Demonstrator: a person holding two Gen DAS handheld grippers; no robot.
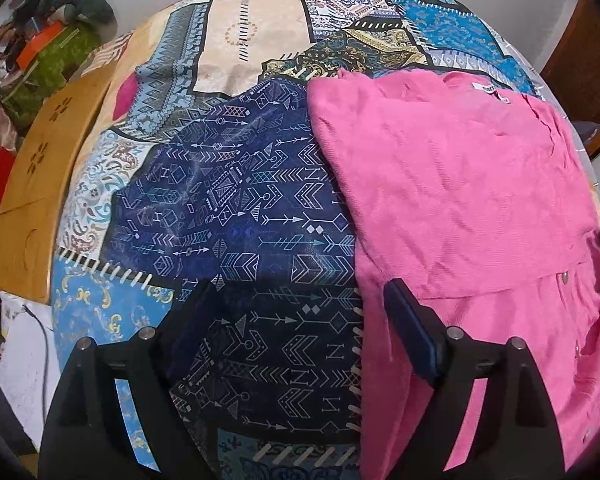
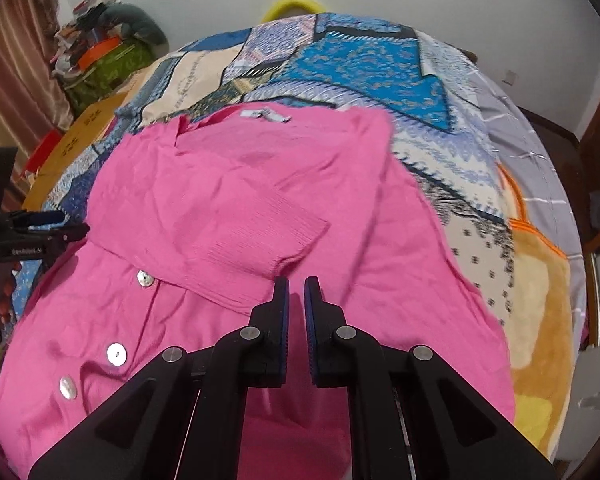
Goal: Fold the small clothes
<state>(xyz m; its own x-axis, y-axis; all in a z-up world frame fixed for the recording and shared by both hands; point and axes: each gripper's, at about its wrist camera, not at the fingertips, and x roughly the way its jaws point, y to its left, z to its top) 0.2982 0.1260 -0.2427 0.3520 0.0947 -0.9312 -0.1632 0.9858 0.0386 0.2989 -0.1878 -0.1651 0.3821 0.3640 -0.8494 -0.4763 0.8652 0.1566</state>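
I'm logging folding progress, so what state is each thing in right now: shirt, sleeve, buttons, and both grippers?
Pink shirt: lying on the patterned bedspread, partly folded, wrinkled.
Sleeve: folded in across the shirt's front.
Buttons: the three visible look fastened.
Left gripper: open, nothing between the fingers, at the shirt's edge.
Right gripper: shut, holding nothing, over the shirt.

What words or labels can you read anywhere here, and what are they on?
Neck label on the pink shirt: dark letters, too blurred to read.
White print on the left gripper, seen from the right wrist: too small to read.
Nothing else carries text.
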